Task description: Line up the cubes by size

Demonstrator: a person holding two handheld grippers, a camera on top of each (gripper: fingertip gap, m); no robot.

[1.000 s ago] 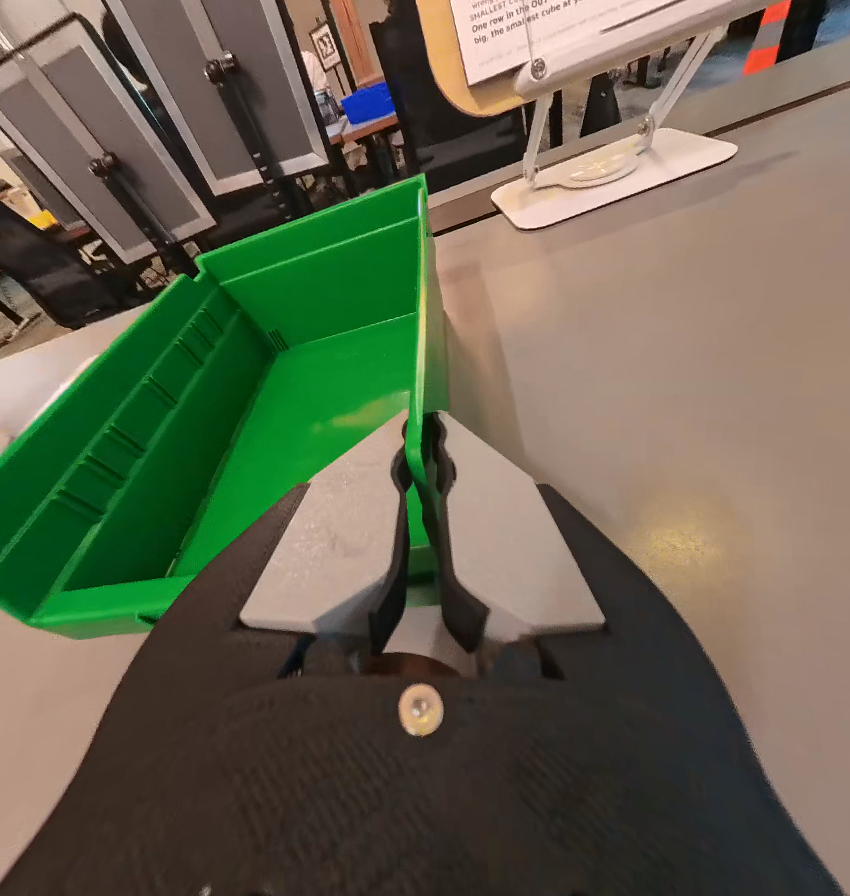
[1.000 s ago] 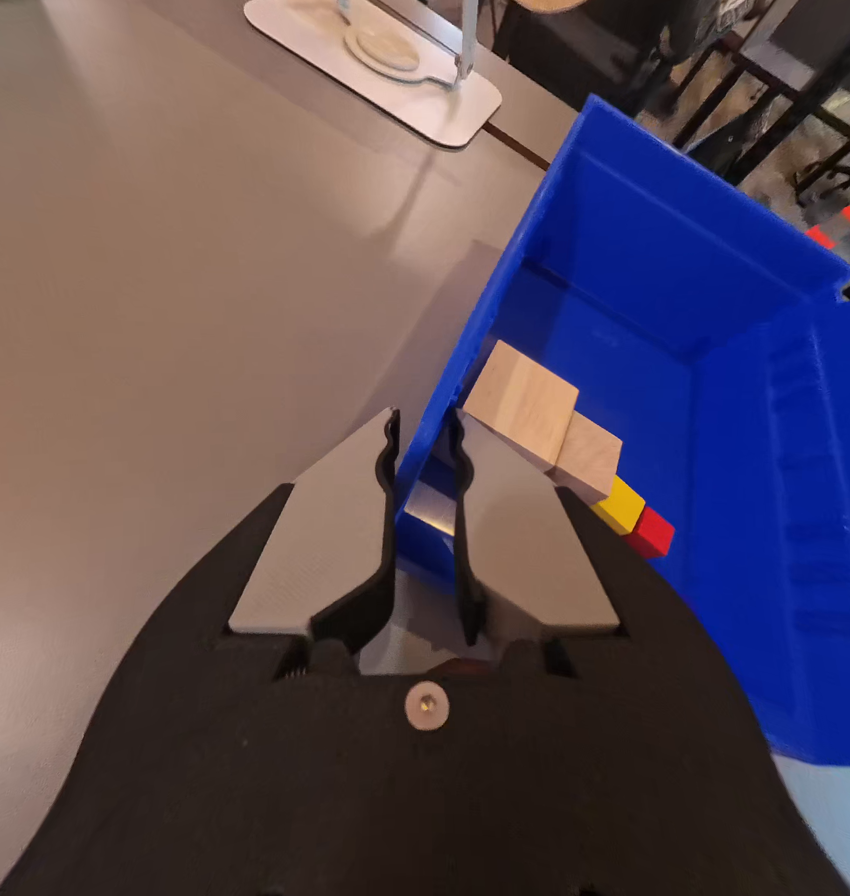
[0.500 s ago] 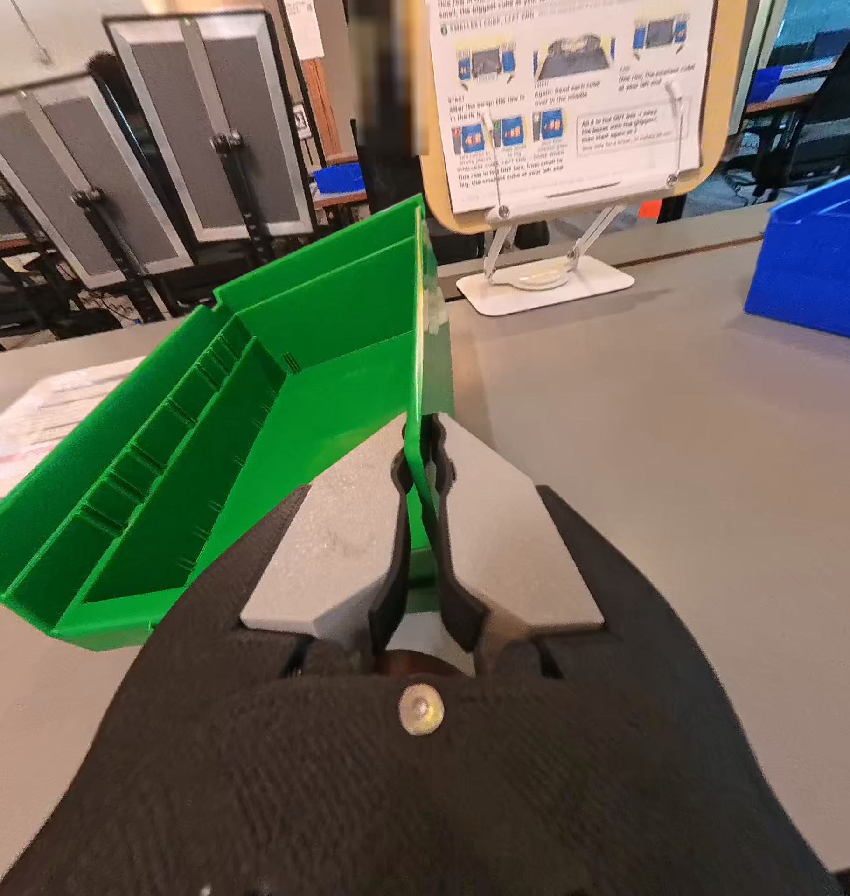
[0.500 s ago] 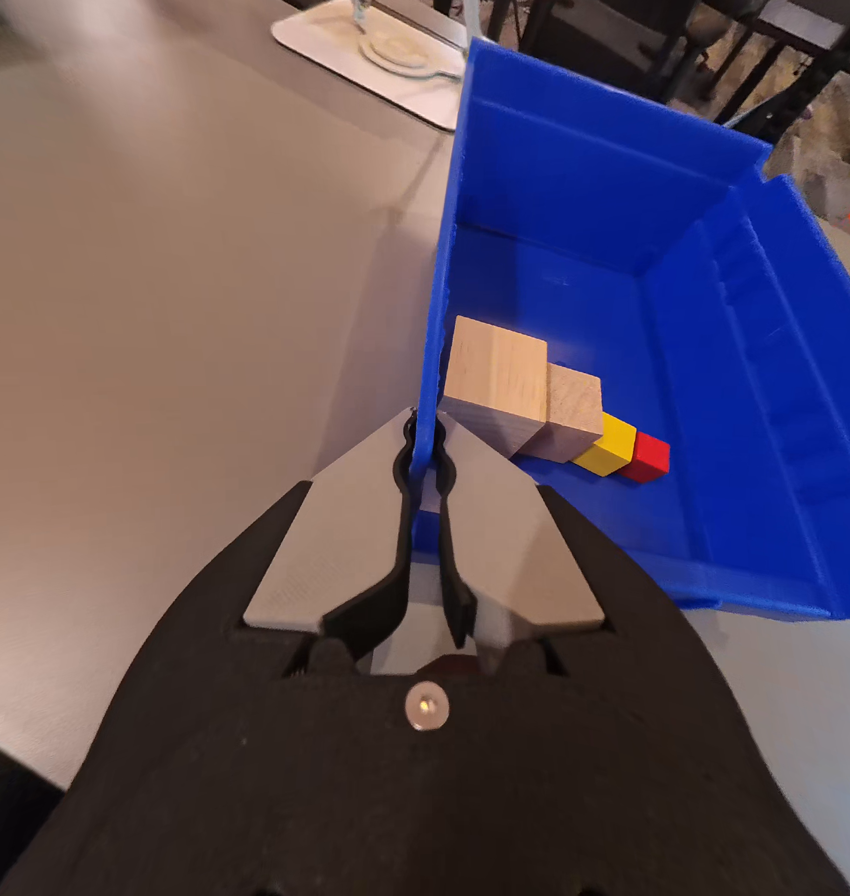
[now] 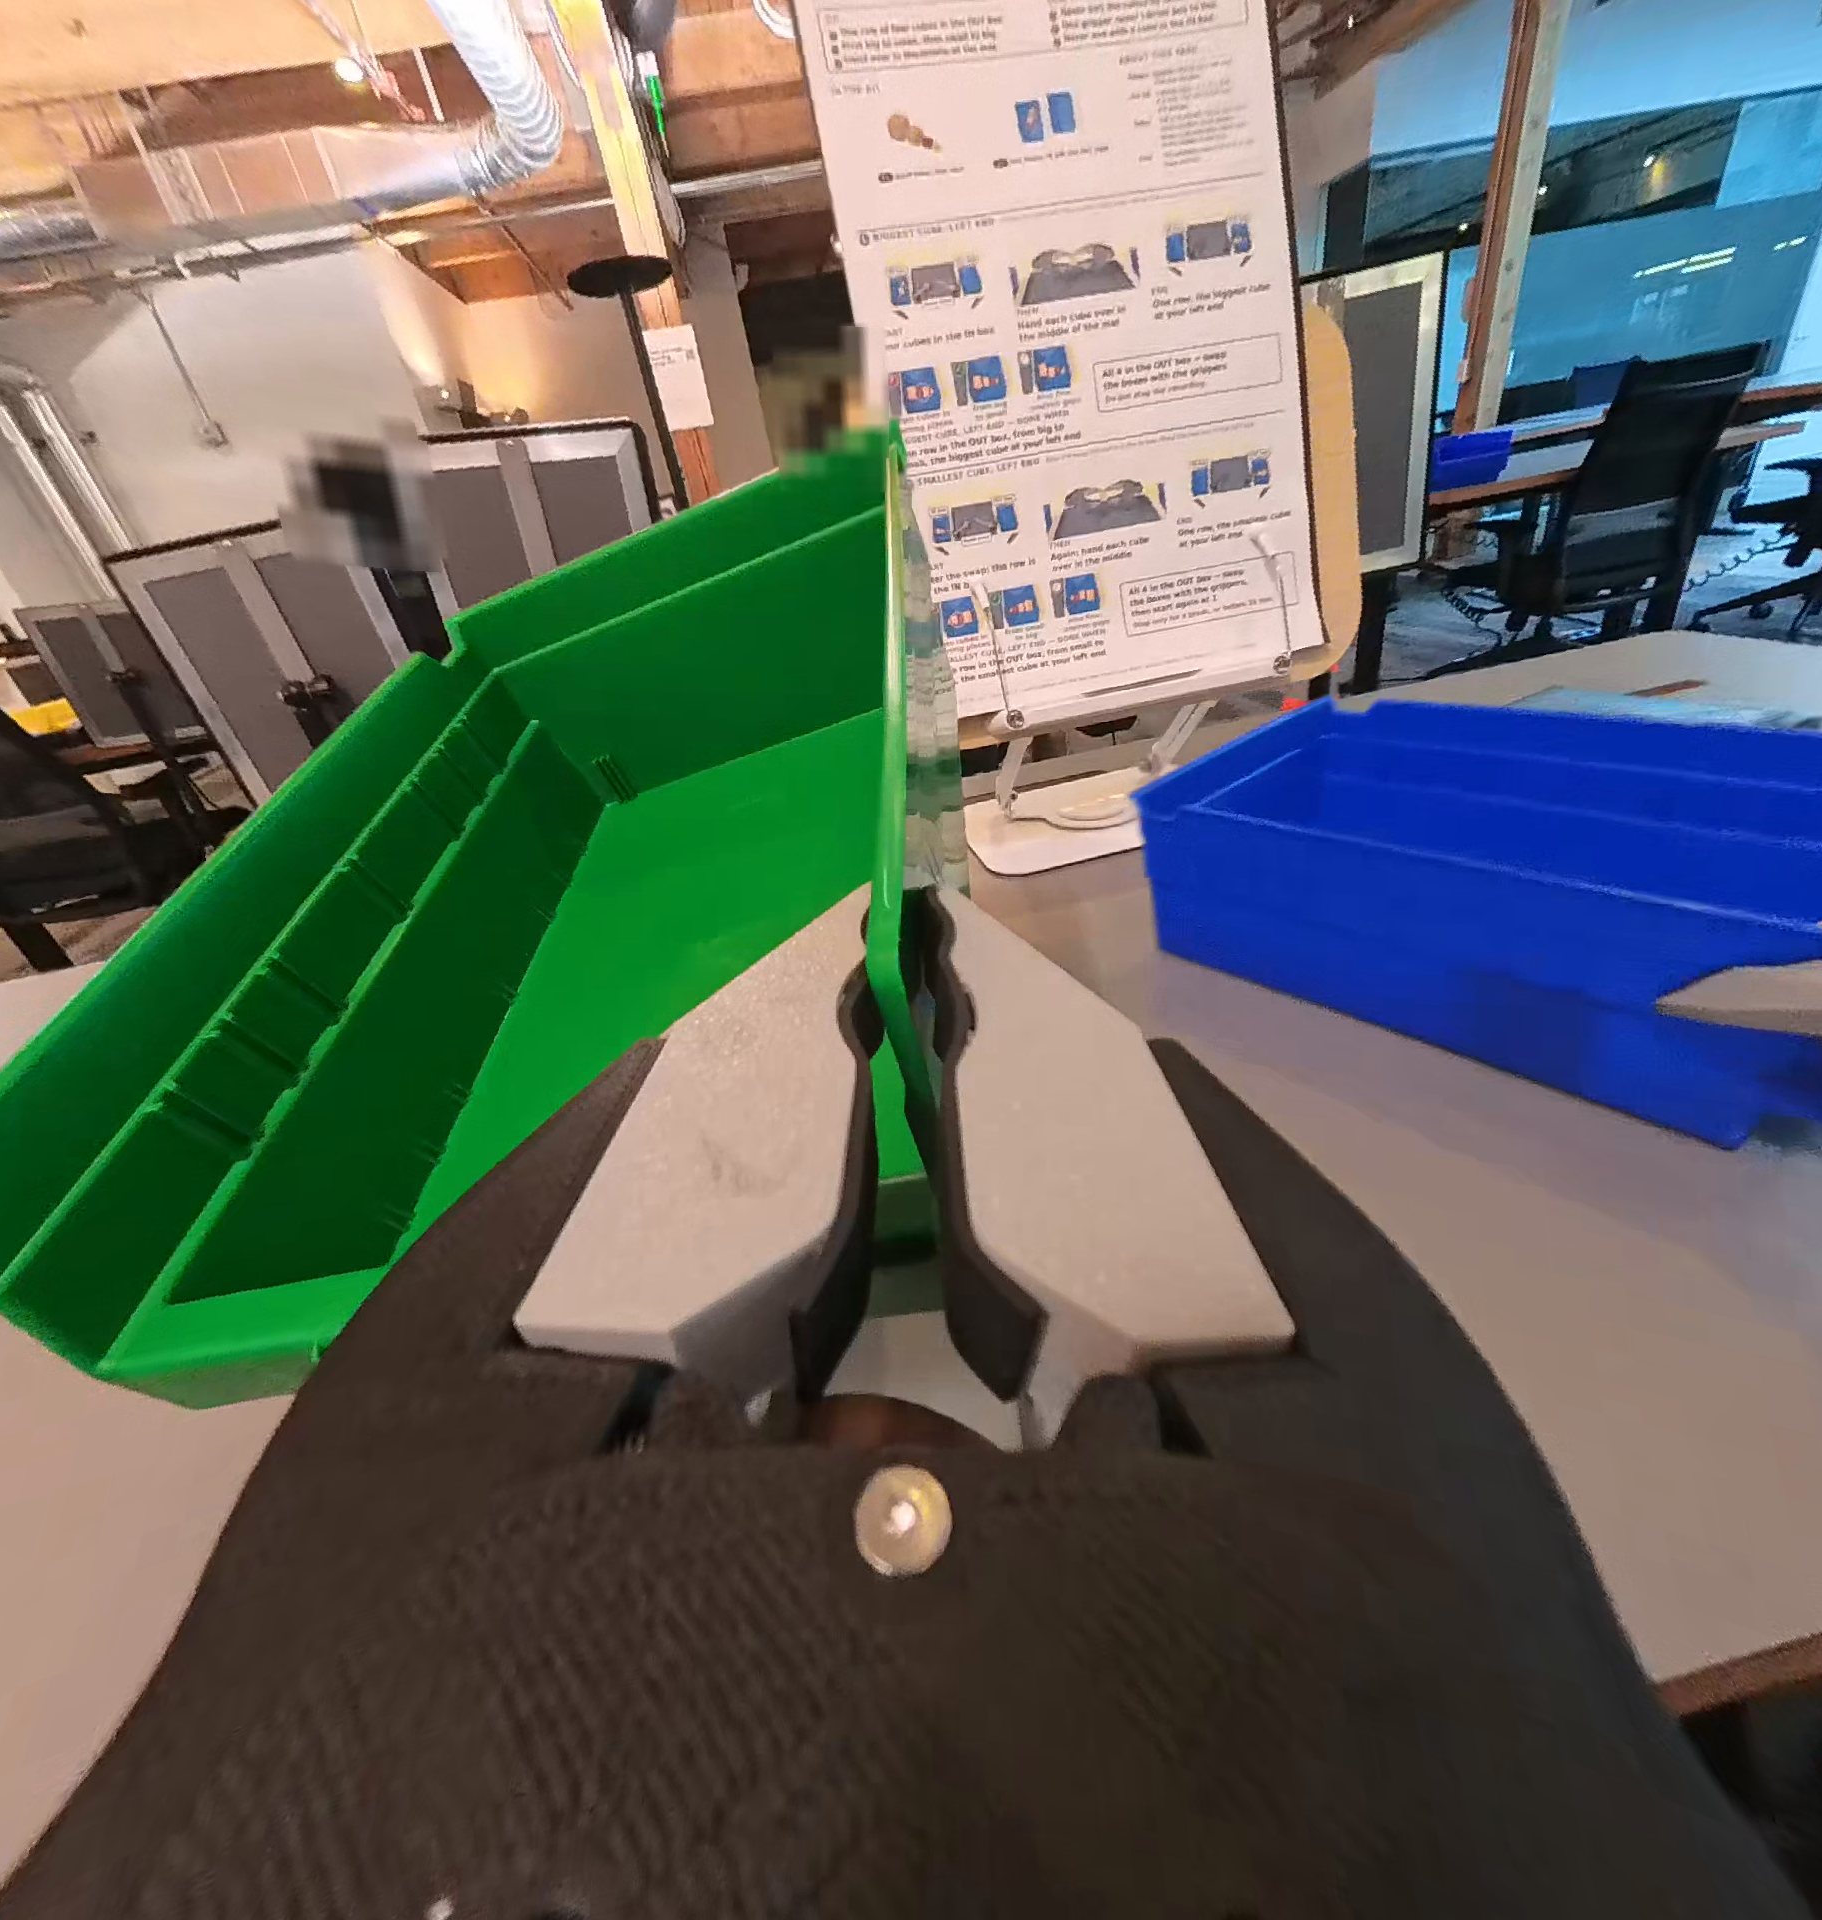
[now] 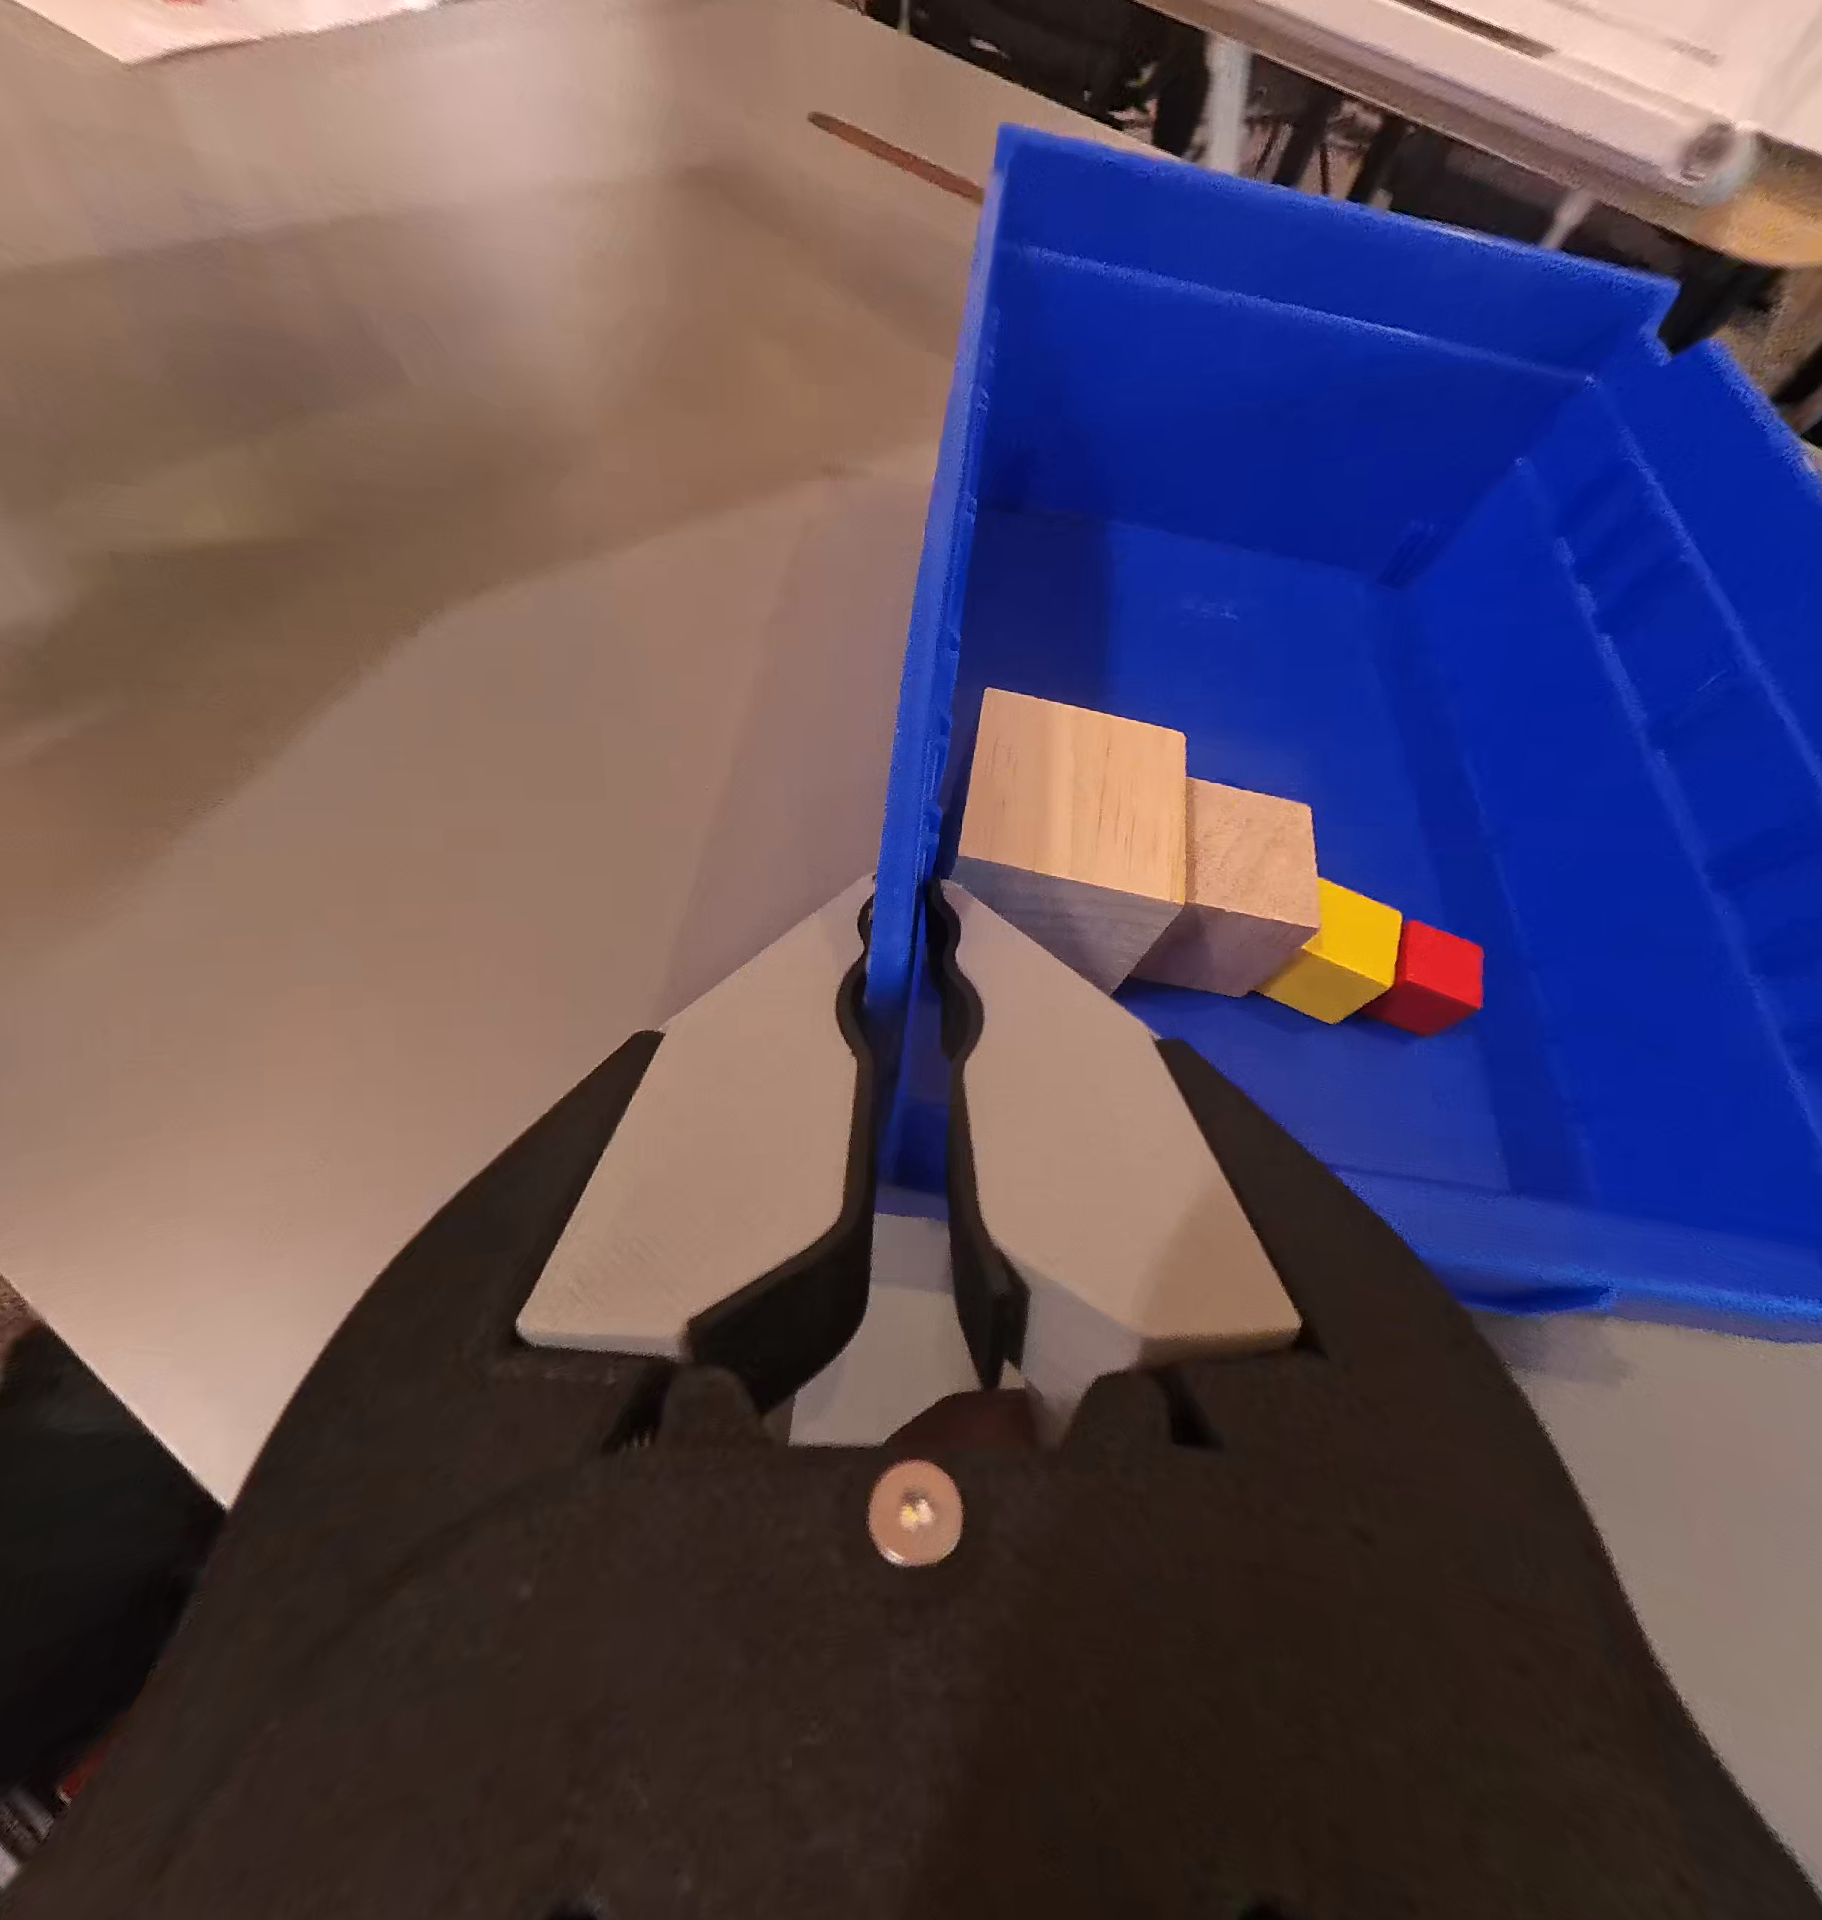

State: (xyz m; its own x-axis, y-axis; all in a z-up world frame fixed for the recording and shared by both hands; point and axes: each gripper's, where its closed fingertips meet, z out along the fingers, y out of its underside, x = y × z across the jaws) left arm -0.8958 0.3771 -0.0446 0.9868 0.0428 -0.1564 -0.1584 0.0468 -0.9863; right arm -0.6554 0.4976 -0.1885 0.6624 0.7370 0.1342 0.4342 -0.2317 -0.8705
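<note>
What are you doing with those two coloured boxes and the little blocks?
A person is working with two tools. The left hand-held gripper is clamped on the side wall of an empty green box. The right hand-held gripper is clamped on the wall of a blue box. Inside the blue box four blocks sit in a row, touching, from biggest to smallest: a big wooden block, a smaller wooden block, a yellow block and a red block.

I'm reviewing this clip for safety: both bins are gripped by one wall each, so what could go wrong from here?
1. The right gripper pinches only one thin wall of the blue bin; a tilt could scatter the sorted cube row.
2. The left gripper clamps the green bin by one wall; it might slip or flex.
3. The bins could collide.
</note>
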